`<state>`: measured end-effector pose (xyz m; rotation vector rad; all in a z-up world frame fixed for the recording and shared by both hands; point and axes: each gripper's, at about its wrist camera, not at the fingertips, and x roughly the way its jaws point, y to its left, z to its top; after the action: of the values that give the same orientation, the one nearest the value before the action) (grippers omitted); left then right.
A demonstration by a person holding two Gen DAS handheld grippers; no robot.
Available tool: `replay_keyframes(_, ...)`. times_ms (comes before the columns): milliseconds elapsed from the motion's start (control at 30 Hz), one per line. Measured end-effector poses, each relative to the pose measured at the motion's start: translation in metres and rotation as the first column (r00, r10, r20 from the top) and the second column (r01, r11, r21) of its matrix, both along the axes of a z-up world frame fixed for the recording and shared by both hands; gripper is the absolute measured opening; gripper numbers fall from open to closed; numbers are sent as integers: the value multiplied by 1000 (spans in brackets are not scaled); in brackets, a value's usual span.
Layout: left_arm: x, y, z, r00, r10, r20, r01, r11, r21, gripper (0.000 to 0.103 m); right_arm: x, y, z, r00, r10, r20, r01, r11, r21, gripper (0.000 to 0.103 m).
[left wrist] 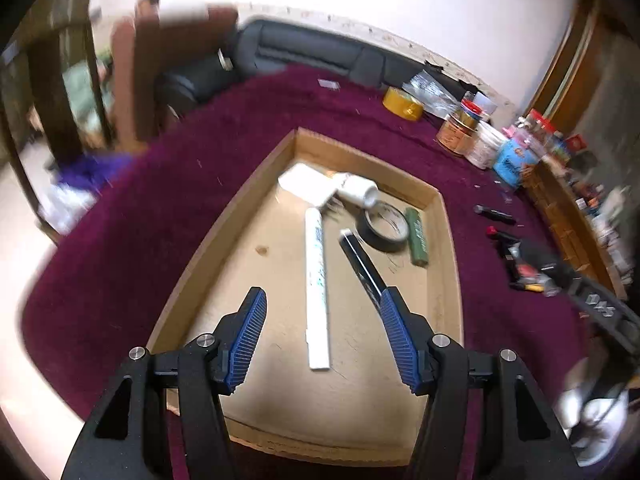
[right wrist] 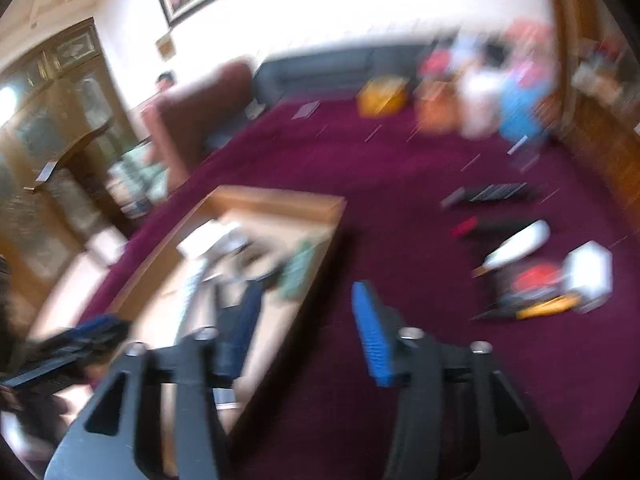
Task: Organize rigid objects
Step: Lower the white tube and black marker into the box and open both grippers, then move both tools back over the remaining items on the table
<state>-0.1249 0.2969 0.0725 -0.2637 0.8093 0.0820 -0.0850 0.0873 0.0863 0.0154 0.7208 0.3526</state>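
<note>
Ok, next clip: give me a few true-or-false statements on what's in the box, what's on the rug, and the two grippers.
1. The left gripper grips the white stick. False: its jaws stand open, and the white stick lies loose in the cardboard box.
2. A black tape roll lies inside the box beside a green stick. True.
3. The yellow tape roll is in the box. False: it sits on the purple rug.
4. The right gripper holds nothing. True.
</note>
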Motion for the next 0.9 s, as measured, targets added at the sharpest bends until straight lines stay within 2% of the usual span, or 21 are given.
replay_keyframes(33, -4, -10, 6, 999, 16, 30, -18, 997, 77, 54, -10, -9, 5, 994, -58, 93, 64, 996, -63, 66)
replay_keyframes(67, -7, -18, 10, 998, 19, 54, -26, 991, 130, 56, -18, -19, 7, 978, -109, 176, 130, 985, -113, 77)
replay_keyframes(100, -10, -26, 14, 997, 19, 76, -32, 984, 176, 63, -24, -26, 9, 965, -139, 221, 172, 976, -137, 84)
replay_keyframes(167, -16, -39, 19, 994, 20, 111, -47, 968, 248, 68, -28, -43, 8, 950, -178, 257, 223, 962, -157, 84)
replay_keyframes(267, -19, -62, 23, 991, -1, 133, -45, 940, 337, 68, -23, -69, -4, 950, -233, 210, 269, 950, -162, 83)
replay_keyframes(367, -18, -80, 21, 993, -32, 117, -14, 928, 372, 68, -17, -97, -16, 952, -277, 132, 293, 949, -121, 83)
replay_keyframes(467, -18, -94, 19, 994, -58, 91, 18, 920, 392, 68, -18, -125, -24, 947, -311, 82, 317, 945, -81, 83)
replay_keyframes(900, -15, -134, 11, 992, -125, 12, 109, 904, 413, 68, -27, -188, -25, 911, -411, 28, 411, 912, 12, 83)
